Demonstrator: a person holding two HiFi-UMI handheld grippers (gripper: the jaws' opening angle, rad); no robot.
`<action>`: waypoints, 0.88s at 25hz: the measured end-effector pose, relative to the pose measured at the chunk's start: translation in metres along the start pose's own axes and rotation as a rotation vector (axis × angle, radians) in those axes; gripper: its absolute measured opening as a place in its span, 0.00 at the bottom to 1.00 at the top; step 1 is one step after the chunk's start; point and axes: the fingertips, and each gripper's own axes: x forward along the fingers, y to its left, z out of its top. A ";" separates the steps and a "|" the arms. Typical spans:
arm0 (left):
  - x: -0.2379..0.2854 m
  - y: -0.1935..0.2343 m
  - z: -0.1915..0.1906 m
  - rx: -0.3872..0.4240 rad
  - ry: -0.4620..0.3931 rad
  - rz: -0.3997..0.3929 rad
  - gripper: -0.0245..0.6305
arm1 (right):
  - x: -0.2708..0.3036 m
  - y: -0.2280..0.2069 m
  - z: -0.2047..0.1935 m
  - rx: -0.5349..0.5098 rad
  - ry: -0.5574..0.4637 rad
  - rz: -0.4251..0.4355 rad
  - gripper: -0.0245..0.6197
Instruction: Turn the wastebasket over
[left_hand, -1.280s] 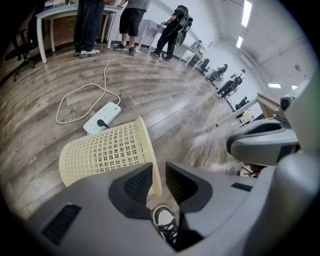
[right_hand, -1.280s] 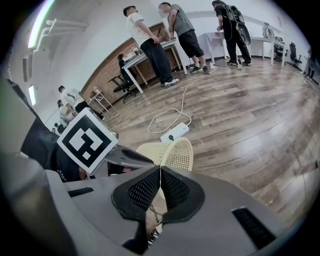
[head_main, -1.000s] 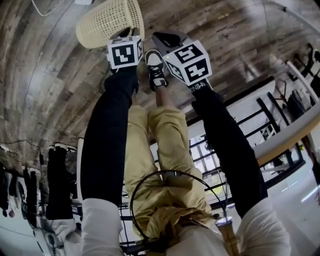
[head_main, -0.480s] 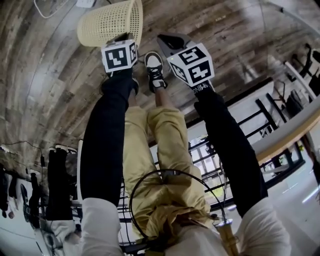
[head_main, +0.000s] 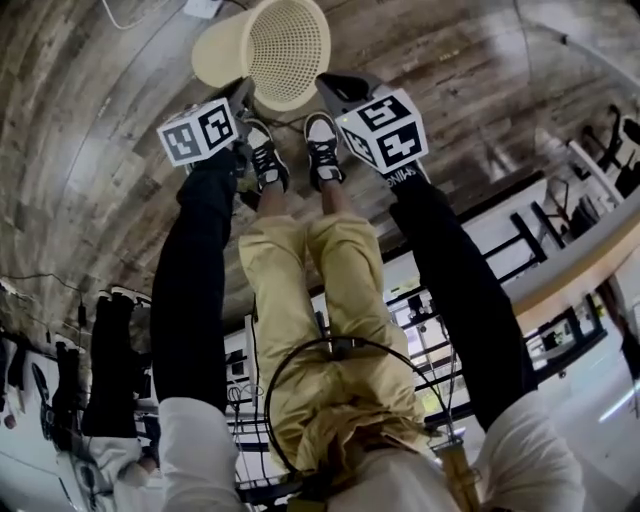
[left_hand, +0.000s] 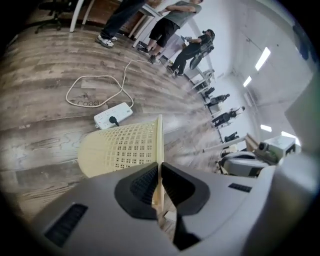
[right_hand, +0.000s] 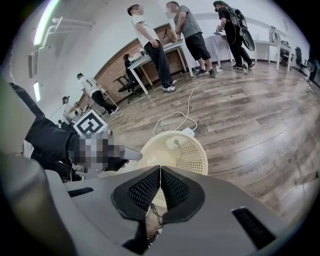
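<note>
Left gripper (left_hand: 159, 172): your jaws pinched the wastebasket (left_hand: 120, 147) rim but were opening | right gripper (right_hand: 160, 172): closed, empty | risk: loosening pinch could have let the thin rim slip.

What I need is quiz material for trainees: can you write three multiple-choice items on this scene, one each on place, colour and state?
1. Where does the power strip lie relative to the wastebasket? A inside it; B on the floor beyond it; C on top of it.
2. Wastebasket colour? A cream; B blue; C black.
3. The wastebasket is: A empty; B full of paper; C lidded.

Answers: B, the left gripper view shows the strip on the wood past the basket; A, its lattice wall is cream; A, the right gripper view shows its bare inside.
</note>
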 end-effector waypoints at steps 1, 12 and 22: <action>-0.007 0.010 0.004 -0.029 -0.030 -0.013 0.07 | 0.003 0.003 0.001 -0.003 0.000 0.005 0.07; -0.074 0.113 0.003 -0.100 -0.126 0.117 0.09 | 0.027 0.024 -0.006 -0.035 0.049 0.027 0.07; -0.081 0.180 0.003 -0.202 -0.131 0.262 0.09 | 0.052 0.030 -0.003 -0.047 0.075 0.036 0.07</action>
